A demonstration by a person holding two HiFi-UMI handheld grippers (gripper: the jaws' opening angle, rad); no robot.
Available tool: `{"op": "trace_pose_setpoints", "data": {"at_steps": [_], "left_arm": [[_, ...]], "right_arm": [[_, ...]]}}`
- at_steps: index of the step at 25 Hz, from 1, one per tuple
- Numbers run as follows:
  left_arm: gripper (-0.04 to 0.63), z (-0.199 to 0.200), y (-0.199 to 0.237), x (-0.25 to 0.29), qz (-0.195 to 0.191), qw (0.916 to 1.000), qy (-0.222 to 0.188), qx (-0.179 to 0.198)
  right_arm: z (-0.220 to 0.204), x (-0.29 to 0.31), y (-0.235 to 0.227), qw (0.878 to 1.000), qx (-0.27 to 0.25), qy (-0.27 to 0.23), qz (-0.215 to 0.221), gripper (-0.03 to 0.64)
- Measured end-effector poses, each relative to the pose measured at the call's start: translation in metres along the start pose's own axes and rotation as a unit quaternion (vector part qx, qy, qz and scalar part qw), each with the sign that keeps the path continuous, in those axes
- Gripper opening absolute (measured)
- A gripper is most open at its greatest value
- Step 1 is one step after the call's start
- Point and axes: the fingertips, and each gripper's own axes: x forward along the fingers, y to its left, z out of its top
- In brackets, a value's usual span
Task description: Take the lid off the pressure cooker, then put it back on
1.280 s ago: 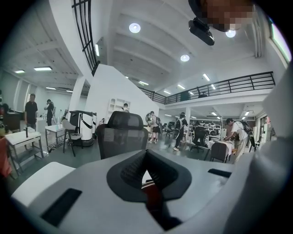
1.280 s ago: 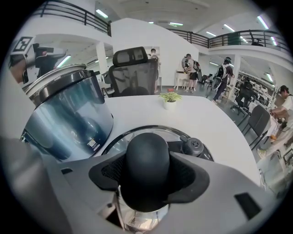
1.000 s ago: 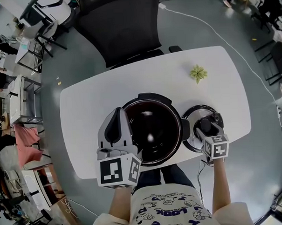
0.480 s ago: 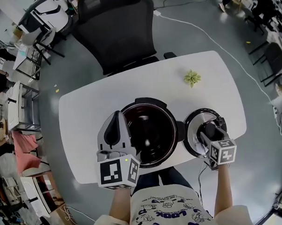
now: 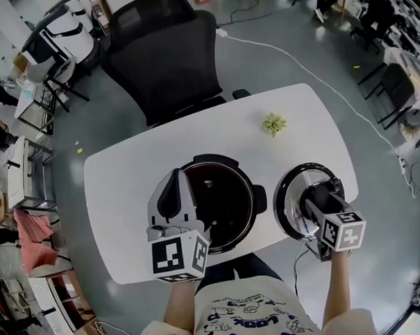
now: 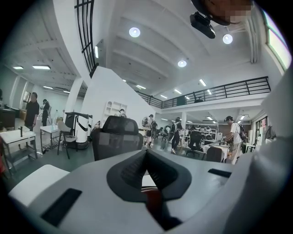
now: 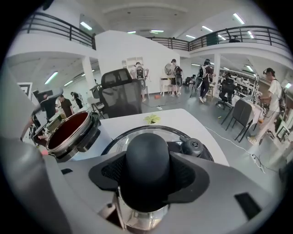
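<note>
A: Where's the lid [image 5: 289, 196]?
B: Off, just right of the open cooker [image 5: 223, 160], over the table [image 5: 127, 181]. Right gripper [image 5: 315, 193] clamps its knob [image 7: 147, 157]. Left gripper [image 5: 174, 179] pressed together, empty, at the cooker's left rim.

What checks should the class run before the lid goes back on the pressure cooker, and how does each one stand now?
1. Right gripper clamped on the knob: ok.
2. Lid lined up over the cooker: not ok, it sits to the cooker's right.
3. Cooker open, nothing seen inside: ok.
4. Left gripper clear of the cooker's rim: cannot tell. Its jaws are together and it overlaps the left edge.
5. Green plant out of the lid's path: ok.
</note>
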Motion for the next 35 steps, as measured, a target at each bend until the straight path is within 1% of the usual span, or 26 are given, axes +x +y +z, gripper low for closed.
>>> {"op": "trace_pose_setpoints", "data": {"at_steps": [6,11,15,18,23,29,33,34,35], "left_arm": [[0.012,0.008,-0.003,-0.004,-0.008,1.0,-0.006,-0.002],[0.012,0.016,0.006,-0.015,0.003,0.9998,-0.017,-0.005],[0.012,0.02,0.023,-0.03,0.022,0.9995,-0.021,-0.009],[0.014,0.021,0.041,-0.043,0.043,0.9987,-0.025,-0.01],[0.014,0.013,0.076,-0.066,0.089,0.9956,-0.021,-0.02],[0.014,-0.006,0.112,-0.093,0.139,0.9895,-0.005,-0.038],[0.014,-0.017,0.136,-0.113,0.163,0.9849,0.005,-0.058],[0.019,-0.02,0.142,-0.117,0.167,0.9839,0.006,-0.062],[0.039,-0.022,0.147,-0.12,0.171,0.983,0.008,-0.067]], "right_arm": [[0.027,-0.029,0.011,1.0,-0.017,-0.017,-0.006,0.294],[0.056,-0.043,0.031,0.999,-0.019,-0.038,0.029,0.295],[0.075,-0.053,0.057,0.997,-0.049,-0.045,0.046,0.295],[0.092,-0.056,0.084,0.994,-0.076,-0.046,0.068,0.294],[0.114,-0.057,0.137,0.984,-0.123,-0.052,0.12,0.295],[0.12,-0.052,0.199,0.968,-0.172,-0.042,0.177,0.295],[0.117,-0.048,0.235,0.958,-0.201,-0.03,0.201,0.293],[0.117,-0.046,0.243,0.956,-0.206,-0.027,0.206,0.295],[0.116,-0.045,0.25,0.954,-0.211,-0.024,0.21,0.293]]}}
